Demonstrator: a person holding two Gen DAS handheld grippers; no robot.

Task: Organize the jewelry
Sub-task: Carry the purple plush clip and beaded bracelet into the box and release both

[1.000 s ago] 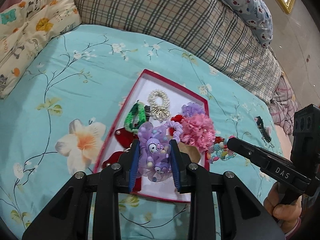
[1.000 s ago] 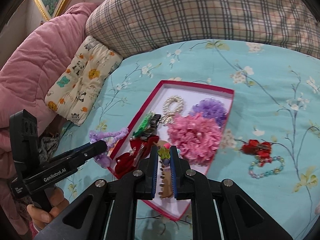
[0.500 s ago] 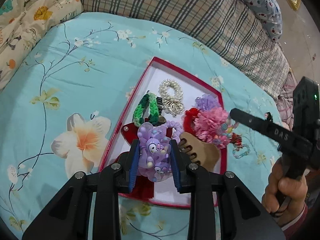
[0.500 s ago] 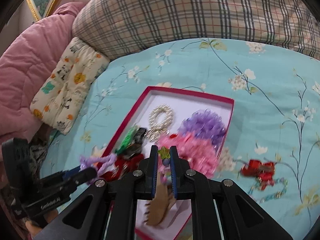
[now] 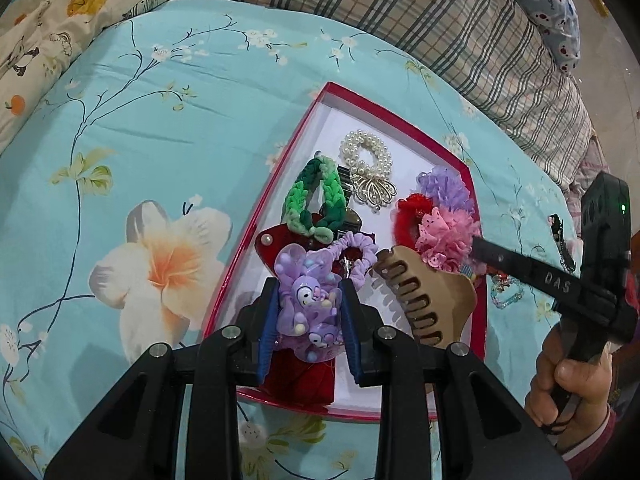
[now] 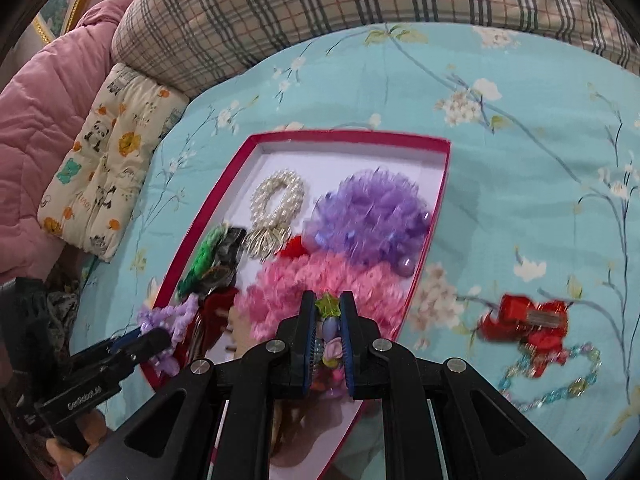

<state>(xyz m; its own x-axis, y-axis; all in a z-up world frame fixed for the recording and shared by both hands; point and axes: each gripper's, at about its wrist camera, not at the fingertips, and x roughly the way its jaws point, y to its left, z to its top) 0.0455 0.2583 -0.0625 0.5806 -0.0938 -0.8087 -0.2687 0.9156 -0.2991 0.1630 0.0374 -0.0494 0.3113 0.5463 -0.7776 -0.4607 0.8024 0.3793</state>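
Both grippers hover over the red tray point(image 5: 362, 98), the left gripper point(image 5: 308, 320) clamped on a purple scrunchie point(image 5: 310, 300), the right gripper point(image 6: 329, 344) pinching a beaded bracelet point(image 6: 327, 312); open tray floor lies directly ahead of each.

**Both grippers closed, each carried in 1 hand**

Left gripper point(image 5: 308, 316): 2 blue-padded fingers point(image 5: 267, 332) clamped on a purple cartoon hair clip point(image 5: 310, 300), pointing forward and downward. Right gripper point(image 6: 326, 340): 2 fingers point(image 6: 307, 344) pressed narrowly together on a beaded bracelet with a green star point(image 6: 328, 308). In the left wrist view, the right hand point(image 5: 568, 380) wraps the right gripper's handle, thumb on top. In the right wrist view, the left hand point(image 6: 72, 456) shows only partly at the lower edge.
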